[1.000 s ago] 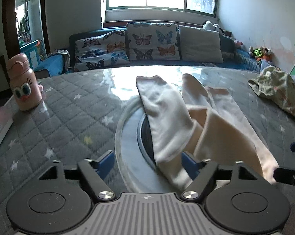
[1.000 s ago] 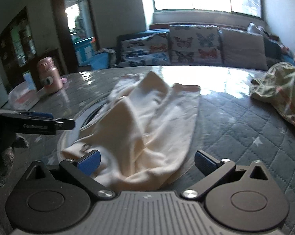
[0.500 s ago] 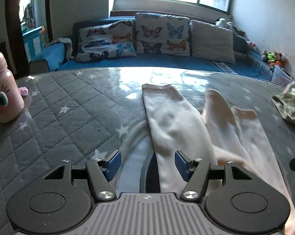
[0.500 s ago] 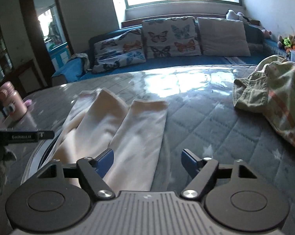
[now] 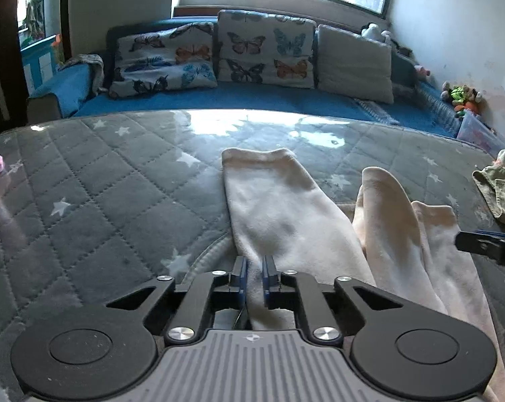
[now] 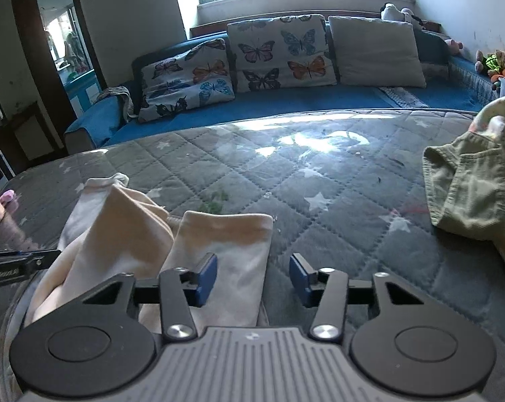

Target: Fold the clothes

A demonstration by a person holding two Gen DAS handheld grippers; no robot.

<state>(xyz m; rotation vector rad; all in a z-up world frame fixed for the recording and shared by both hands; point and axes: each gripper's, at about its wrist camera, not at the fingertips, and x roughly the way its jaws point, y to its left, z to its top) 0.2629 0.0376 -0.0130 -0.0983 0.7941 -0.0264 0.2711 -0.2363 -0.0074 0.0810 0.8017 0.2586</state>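
Left gripper point(image 5: 254, 276) pinches cream trousers point(image 5: 279, 207) — right gripper point(image 6: 252, 278) (own view) closing.

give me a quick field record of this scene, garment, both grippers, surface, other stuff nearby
garment: cream trousers, legs lying away from the cameras on the table
left gripper: shut on the trousers, cloth pinched between its pads at the near edge of one leg
right gripper: jaws closing, the other leg's right edge between them, pads not pressing yet
surface: grey quilted star-print cover
nearby clothing: olive green garment, crumpled at the right, apart from the trousers
background: blue sofa with butterfly cushions
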